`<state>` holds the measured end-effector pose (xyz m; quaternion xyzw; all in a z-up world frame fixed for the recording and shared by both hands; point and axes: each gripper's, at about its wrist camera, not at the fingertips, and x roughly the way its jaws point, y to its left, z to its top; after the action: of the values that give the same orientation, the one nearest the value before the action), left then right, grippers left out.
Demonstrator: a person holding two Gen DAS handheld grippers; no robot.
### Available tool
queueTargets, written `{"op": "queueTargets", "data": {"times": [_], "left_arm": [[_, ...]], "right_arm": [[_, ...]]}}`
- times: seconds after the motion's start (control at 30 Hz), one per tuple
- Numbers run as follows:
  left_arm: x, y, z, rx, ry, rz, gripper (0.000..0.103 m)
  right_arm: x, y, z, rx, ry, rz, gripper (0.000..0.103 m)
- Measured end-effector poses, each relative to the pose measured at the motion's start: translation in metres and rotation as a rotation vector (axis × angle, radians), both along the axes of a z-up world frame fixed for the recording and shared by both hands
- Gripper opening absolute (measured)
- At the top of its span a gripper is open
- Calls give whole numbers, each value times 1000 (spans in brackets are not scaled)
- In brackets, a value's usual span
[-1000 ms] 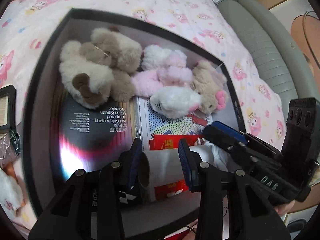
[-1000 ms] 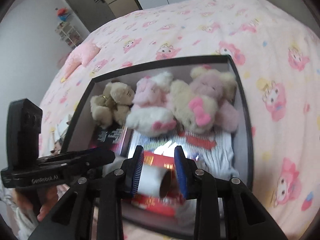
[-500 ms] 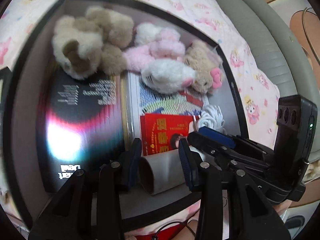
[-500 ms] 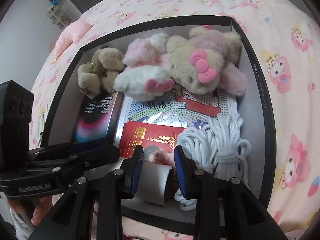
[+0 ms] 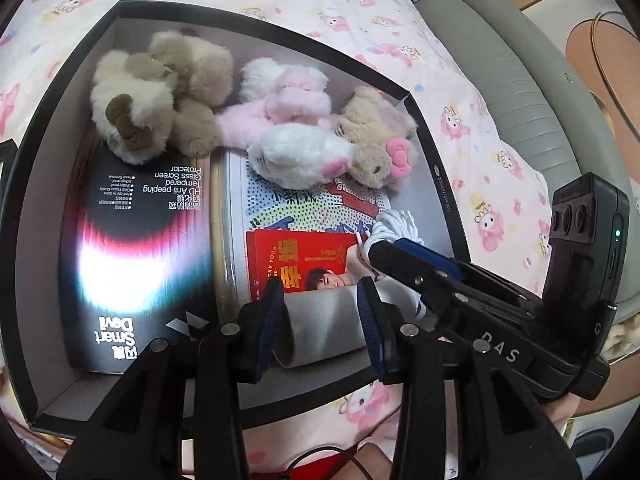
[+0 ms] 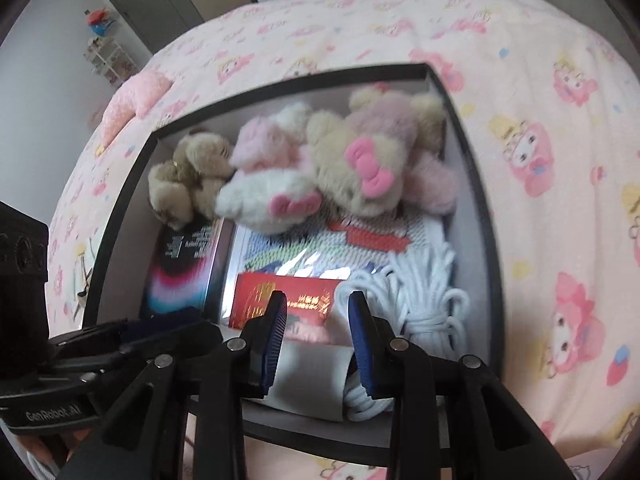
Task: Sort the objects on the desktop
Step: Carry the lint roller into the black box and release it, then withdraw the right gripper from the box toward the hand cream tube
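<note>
— Where is the tube?

— Nearest me, the left gripper [image 5: 322,322] is clamped across the cardboard tube [image 5: 324,326], which lies on its side by the near wall of the black box [image 5: 436,168], at six o'clock. My right gripper [image 6: 318,338] straddles the tube's other end; I judge it clamped too, though blur hides the pad contact.

— How will it handle?

— Light and hollow, I judge, so it crushes easily. I would hold it mid-length, gently.

— And beyond it?

— The red booklet [image 5: 296,254] just past it, the white rope bundle [image 6: 424,300] at two o'clock, the black screen-protector pack [image 5: 136,232] at ten o'clock, then the plush toys [image 5: 280,136] along the far wall at twelve.
</note>
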<state>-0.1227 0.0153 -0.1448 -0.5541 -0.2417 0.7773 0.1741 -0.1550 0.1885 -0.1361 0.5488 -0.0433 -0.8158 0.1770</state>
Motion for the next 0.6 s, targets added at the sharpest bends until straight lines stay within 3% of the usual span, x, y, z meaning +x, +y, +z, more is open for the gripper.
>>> {"op": "queueTargets", "data": {"times": [0.17, 0.27, 0.37, 0.47, 0.6], "left_arm": [[6, -10, 5, 50, 10, 7, 38], [5, -3, 2, -16, 3, -7, 38], [5, -2, 2, -10, 10, -12, 38], [10, -6, 10, 5, 45, -2, 38], [26, -8, 34, -51, 136, 9, 38]], "right_arm": [[4, -8, -6, -1, -43, 59, 28], [5, -13, -11, 45, -38, 64, 28], [4, -15, -14, 50, -44, 62, 28], [6, -16, -10, 65, -14, 57, 28], [17, -15, 7, 72, 67, 19, 30]]}}
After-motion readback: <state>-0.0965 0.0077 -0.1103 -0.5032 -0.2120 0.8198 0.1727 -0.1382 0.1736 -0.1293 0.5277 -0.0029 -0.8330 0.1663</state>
